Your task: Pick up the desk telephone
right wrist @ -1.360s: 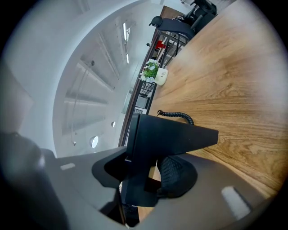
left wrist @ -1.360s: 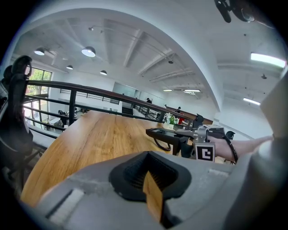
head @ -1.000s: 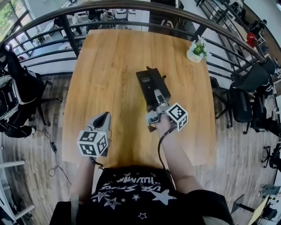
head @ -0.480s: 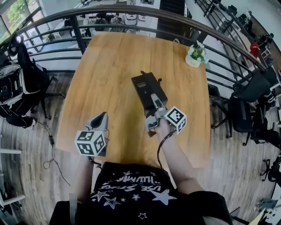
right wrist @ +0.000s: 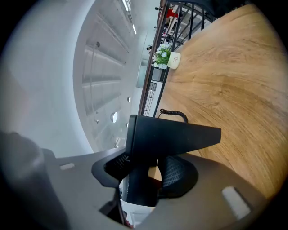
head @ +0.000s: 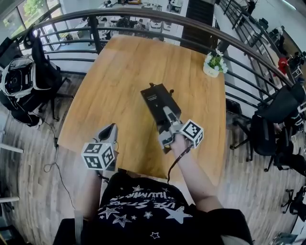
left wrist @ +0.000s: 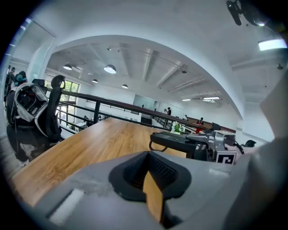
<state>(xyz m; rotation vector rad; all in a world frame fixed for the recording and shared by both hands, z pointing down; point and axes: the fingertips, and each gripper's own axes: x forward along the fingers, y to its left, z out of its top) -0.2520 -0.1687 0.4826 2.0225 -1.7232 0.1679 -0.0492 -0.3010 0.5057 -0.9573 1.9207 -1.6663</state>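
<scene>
The black desk telephone (head: 155, 98) hangs tilted above the wooden table (head: 110, 81), its coiled cord (right wrist: 174, 113) at the far end. My right gripper (head: 168, 118) is shut on the phone's near end; in the right gripper view both pads clamp the dark body (right wrist: 171, 134). My left gripper (head: 109, 130) hovers over the table's near left edge with its jaws together and nothing in them. From the left gripper view (left wrist: 153, 188) the phone (left wrist: 180, 140) appears off to the right, clear of the tabletop.
A small potted plant (head: 213, 63) stands at the table's far right corner. A dark metal railing (head: 143, 14) curves behind the table. A backpack on a chair (head: 19, 79) sits at the left, and office chairs (head: 282, 110) at the right.
My right gripper has carried the phone a little to the left and turned it, still gripping it. The left gripper has shifted slightly and stays shut.
</scene>
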